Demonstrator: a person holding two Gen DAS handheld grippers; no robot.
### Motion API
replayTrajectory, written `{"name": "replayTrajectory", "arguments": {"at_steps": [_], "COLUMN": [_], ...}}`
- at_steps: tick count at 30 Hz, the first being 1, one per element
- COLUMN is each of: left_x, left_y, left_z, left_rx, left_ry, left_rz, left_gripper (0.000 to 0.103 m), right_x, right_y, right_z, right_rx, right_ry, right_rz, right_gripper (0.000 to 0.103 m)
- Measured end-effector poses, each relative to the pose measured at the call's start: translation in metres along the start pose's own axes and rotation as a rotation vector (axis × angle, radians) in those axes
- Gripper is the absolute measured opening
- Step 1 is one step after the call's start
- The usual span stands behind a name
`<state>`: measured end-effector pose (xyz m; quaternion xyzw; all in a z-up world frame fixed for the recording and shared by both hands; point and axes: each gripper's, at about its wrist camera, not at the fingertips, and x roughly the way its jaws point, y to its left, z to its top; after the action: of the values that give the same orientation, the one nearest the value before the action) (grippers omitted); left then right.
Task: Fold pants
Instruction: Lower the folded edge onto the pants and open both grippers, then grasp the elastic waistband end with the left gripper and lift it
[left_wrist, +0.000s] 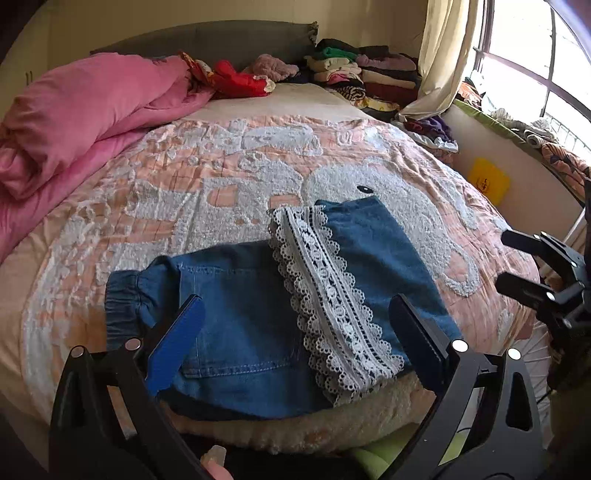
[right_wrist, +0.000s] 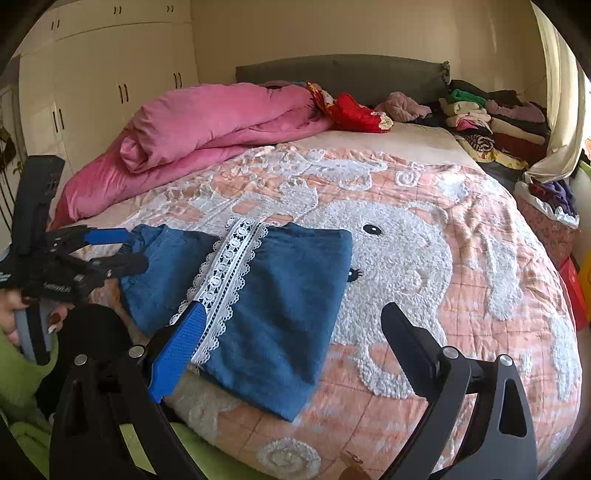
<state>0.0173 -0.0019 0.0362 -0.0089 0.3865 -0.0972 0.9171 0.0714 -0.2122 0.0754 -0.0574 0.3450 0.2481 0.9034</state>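
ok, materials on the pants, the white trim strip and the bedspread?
Pants: denim by the look, matte blue, with visible topstitched seams.
Trim strip: white openwork lace, probably cotton or synthetic; scalloped edges with holes showing blue through.
Bedspread: quilted peach fabric with raised, tufted white motifs, chenille-like.

The folded blue denim pants were matt woven cloth with openwork white lace trim; the peach bedspread bore fuzzy white tufting.

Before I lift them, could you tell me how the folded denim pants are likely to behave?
The denim pants look soft and would probably sag and unfold if lifted by one edge. The lace trim looks delicate and might snag. Lying flat on the bedspread, they should not roll.
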Motion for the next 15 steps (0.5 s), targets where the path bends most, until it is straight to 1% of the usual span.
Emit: {"name": "replayTrajectory", "arguments": {"at_steps": [5, 6, 7, 8, 10, 15], "left_x": [0.009, 0.011, 0.015, 0.019, 0.026, 0.019], "left_y": [-0.008, -0.011, -0.015, -0.018, -0.019, -0.006], "left_z": [-0.009, -0.011, -0.014, -0.017, -0.023, -0.033], "left_rx": [0.005, 0.012, 0.020, 0.023, 0.011, -0.026], "left_ry": [0.032, 0.039, 0.054, 0.072, 0.105, 0.108], "left_rz": [-0.028, -0.034, -0.046, -0.058, -0.074, -0.041], "left_gripper": [0.093, 0.087, 0.078, 0.076, 0.076, 0.077], "right_x": [0.027, 0.035, 0.043, 0.047, 0.055, 0.073], "right_y": [0.000, 0.000, -0.001, 0.000, 0.004, 0.035], "right_z": [0.011, 0.015, 0.018, 0.021, 0.027, 0.049], "right_rx": [-0.011, -0.007, 0.003, 0.013, 0.024, -0.078], "right_ry": [0.030, 0.045, 0.060, 0.065, 0.072, 0.071], "right_rz": [0.003, 0.005, 0.013, 0.026, 0.075, 0.141], "right_gripper": [0.095, 0.095, 0.095, 0.095, 0.095, 0.095]}}
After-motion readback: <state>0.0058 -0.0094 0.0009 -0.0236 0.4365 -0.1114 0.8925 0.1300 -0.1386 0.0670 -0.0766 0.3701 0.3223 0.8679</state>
